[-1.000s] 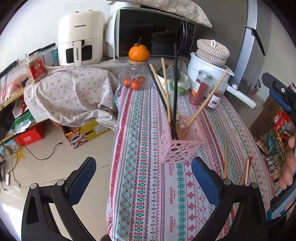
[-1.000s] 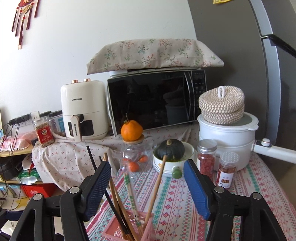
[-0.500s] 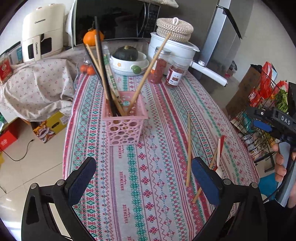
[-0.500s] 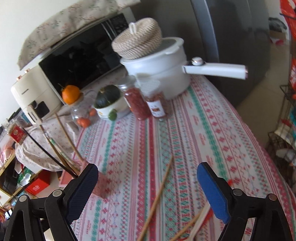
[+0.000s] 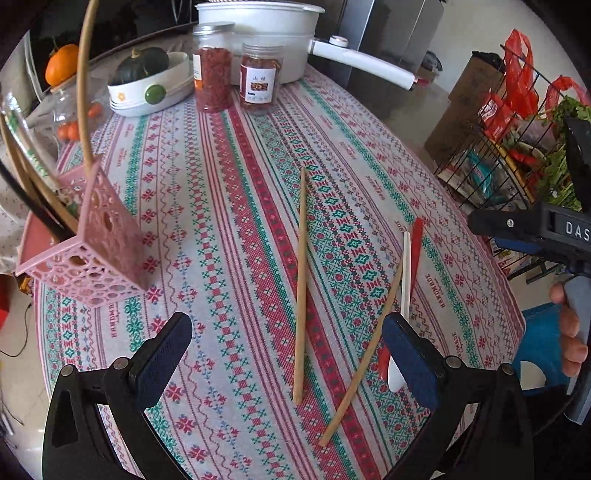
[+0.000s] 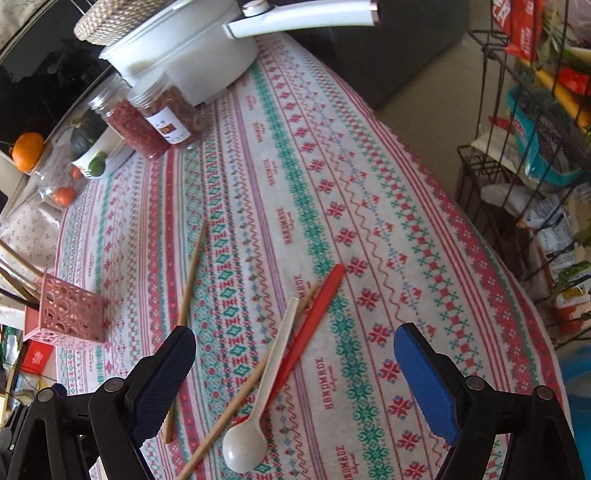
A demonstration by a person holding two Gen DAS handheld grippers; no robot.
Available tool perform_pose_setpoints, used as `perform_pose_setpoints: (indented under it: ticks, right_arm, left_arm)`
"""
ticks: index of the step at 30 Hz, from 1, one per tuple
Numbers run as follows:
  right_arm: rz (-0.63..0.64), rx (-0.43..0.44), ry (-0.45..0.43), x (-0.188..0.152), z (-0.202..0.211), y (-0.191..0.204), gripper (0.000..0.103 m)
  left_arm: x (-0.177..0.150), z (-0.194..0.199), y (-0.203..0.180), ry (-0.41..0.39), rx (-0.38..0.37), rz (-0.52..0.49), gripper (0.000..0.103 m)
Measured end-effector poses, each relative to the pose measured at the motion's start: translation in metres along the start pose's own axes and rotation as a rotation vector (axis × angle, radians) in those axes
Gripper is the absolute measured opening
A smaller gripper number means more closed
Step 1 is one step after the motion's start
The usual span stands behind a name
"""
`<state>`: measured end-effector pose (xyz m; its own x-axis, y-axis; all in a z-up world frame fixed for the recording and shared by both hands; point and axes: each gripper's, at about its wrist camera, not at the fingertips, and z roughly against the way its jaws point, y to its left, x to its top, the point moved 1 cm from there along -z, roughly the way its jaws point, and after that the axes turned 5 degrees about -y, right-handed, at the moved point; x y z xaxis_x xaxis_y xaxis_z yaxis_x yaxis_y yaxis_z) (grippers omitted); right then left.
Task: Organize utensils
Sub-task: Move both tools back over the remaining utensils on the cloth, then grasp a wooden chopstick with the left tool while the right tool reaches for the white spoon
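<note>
Both tools hang tilted down over the table [image 5: 229, 155], which is covered in a red, green and white patterned cloth. The left tool [image 5: 288, 354] has its blue pads wide apart with nothing between them; in its view a long wooden chopstick [image 5: 301, 280] lies on the cloth just above the gap, running toward 12 o'clock. A second chopstick [image 5: 364, 354] slants from 7 to 1 o'clock beside the right pad, and past it lie a white spoon [image 5: 405, 273] and a red spoon [image 5: 416, 243] side by side.

The right tool [image 6: 295, 373] is also spread wide and grips nothing. In its view the white spoon [image 6: 271, 365] sits between the pads, bowl toward 6 o'clock, with the red spoon [image 6: 314, 317] touching its right side and one chopstick [image 6: 240, 398] crossing under its handle. The other chopstick [image 6: 188, 288] lies at 10 o'clock from them, partly behind the left pad.

A pink perforated basket [image 5: 99, 254] stands at 9 o'clock in the left view, holding several chopsticks upright. At the far 12 o'clock end of the table are two jars [image 5: 236, 79], a white pot [image 5: 258, 33] and a bowl with a green squash [image 5: 144, 79]. A wire rack [image 6: 532, 140] of packets stands off the table at 3 o'clock
</note>
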<state>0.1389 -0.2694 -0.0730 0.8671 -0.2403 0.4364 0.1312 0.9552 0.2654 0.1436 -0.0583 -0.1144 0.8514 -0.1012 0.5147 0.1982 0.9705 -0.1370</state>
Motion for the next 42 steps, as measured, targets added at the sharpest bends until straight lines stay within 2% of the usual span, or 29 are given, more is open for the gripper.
perform_pose_setpoints:
  ticks: [6, 10, 12, 15, 20, 24, 27, 29, 35, 42]
  right_arm:
    - [0.029, -0.039, 0.063, 0.004, -0.019, -0.009, 0.091]
    - [0.015, -0.023, 0.085, 0.009, -0.026, -0.015, 0.091]
    - [0.011, -0.022, 0.093, 0.012, -0.029, -0.017, 0.091]
    - [0.007, -0.044, 0.095, 0.017, -0.036, -0.021, 0.091]
    - [-0.031, -0.062, 0.127, 0.020, -0.048, -0.032, 0.091]
    - [-0.025, -0.065, 0.141, 0.020, -0.053, -0.035, 0.091]
    - [0.004, -0.071, 0.135, 0.022, -0.053, -0.033, 0.091]
    - [0.020, -0.076, 0.127, 0.023, -0.052, -0.031, 0.091]
    - [0.039, -0.053, 0.142, 0.021, -0.056, -0.021, 0.091]
    - [0.057, 0.000, 0.208, 0.009, -0.069, -0.004, 0.091]
  left_arm:
    - [0.027, -0.039, -0.014, 0.034, 0.058, -0.060, 0.103]
    - [0.041, -0.062, -0.021, 0.062, 0.084, -0.067, 0.103]
    - [0.049, -0.069, -0.024, 0.049, 0.099, -0.059, 0.097]
    - [0.059, -0.080, -0.027, 0.040, 0.133, -0.035, 0.086]
    - [0.065, -0.100, -0.026, 0.071, 0.099, 0.032, 0.057]
    - [0.069, -0.104, -0.027, 0.057, 0.116, 0.035, 0.046]
    - [0.070, -0.105, -0.027, 0.051, 0.142, 0.034, 0.026]
    - [0.071, -0.105, -0.022, 0.048, 0.143, 0.052, 0.008]
    - [0.064, -0.086, -0.007, 0.025, 0.113, 0.113, 0.006]
    - [0.056, -0.042, -0.003, -0.039, 0.090, 0.081, 0.006]
